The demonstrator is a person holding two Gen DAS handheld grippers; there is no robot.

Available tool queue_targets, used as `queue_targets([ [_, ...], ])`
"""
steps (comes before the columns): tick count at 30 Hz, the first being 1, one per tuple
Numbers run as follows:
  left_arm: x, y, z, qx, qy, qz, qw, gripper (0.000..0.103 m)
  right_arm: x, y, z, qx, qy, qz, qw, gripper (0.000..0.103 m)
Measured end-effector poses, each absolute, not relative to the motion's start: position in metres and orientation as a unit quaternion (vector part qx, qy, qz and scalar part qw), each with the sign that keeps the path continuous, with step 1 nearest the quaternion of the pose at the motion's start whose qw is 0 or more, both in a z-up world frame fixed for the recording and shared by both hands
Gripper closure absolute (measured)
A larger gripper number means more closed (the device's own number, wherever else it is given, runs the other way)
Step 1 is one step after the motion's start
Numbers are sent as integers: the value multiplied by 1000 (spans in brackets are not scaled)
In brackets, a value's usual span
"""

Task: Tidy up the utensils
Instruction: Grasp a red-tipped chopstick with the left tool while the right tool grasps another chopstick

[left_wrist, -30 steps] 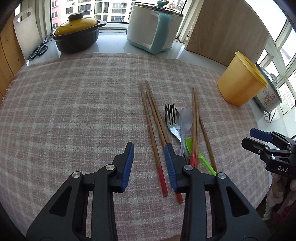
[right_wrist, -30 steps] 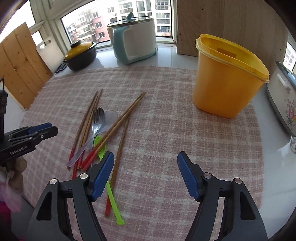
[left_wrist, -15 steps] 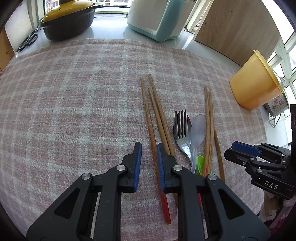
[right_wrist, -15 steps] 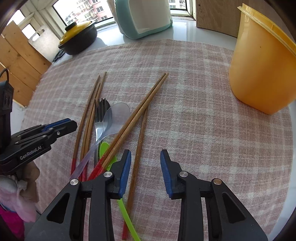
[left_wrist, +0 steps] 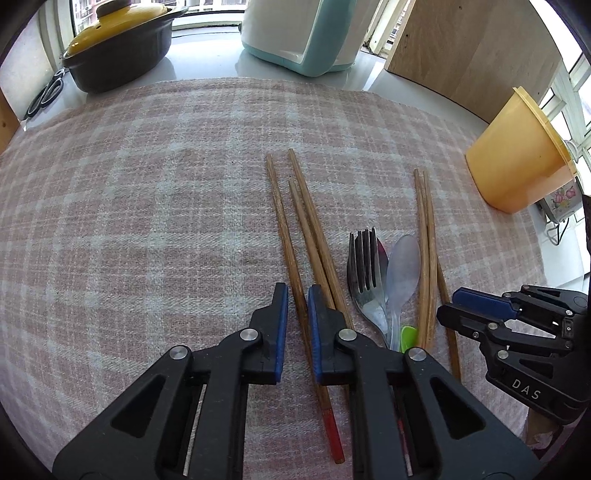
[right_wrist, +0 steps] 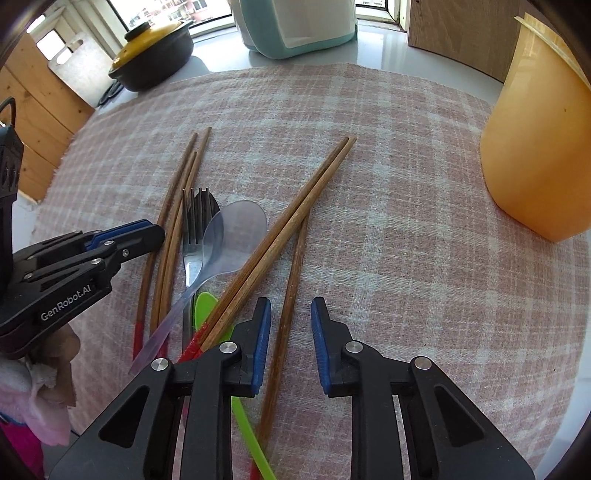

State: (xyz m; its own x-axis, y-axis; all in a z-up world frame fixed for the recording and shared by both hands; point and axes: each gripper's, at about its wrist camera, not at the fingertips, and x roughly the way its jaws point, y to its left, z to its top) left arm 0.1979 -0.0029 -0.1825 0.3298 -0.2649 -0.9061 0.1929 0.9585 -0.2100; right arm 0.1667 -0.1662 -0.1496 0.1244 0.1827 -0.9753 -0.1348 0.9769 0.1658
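Note:
Several red-tipped wooden chopsticks, a metal fork [left_wrist: 364, 273], a clear plastic spoon [left_wrist: 402, 273] and a green plastic utensil [left_wrist: 408, 338] lie together on the plaid cloth [left_wrist: 147, 221]. My left gripper [left_wrist: 297, 321] points down over the leftmost chopstick [left_wrist: 284, 229]. Its jaws are closing with that stick between them, and a sliver of cloth still shows beside the left pad. My right gripper [right_wrist: 290, 332] straddles a lone chopstick [right_wrist: 295, 266] on the right of the pile. Its jaws are closing too, with clear gaps on both sides.
A yellow tub [right_wrist: 539, 140] stands at the cloth's right edge. Behind the cloth are a black pot with a yellow lid [left_wrist: 118, 48], a white and teal appliance [left_wrist: 303, 33], scissors [left_wrist: 46, 96] and a wooden board [left_wrist: 472, 55]. The cloth's left half is bare.
Both grippers have come down and forward onto the pile while their jaws narrowed. The left now brackets the leftmost chopstick, the right the lone chopstick.

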Motion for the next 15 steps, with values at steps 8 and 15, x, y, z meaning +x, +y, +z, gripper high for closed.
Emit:
queue_targets([
  [8, 202, -2, -183, -21, 565, -139, 813, 96, 168, -175, -150, 3, 658, 104, 746, 96],
  [15, 212, -9, -185, -9, 560, -133, 818, 89, 168, -167, -150, -14, 656, 102, 747, 96],
])
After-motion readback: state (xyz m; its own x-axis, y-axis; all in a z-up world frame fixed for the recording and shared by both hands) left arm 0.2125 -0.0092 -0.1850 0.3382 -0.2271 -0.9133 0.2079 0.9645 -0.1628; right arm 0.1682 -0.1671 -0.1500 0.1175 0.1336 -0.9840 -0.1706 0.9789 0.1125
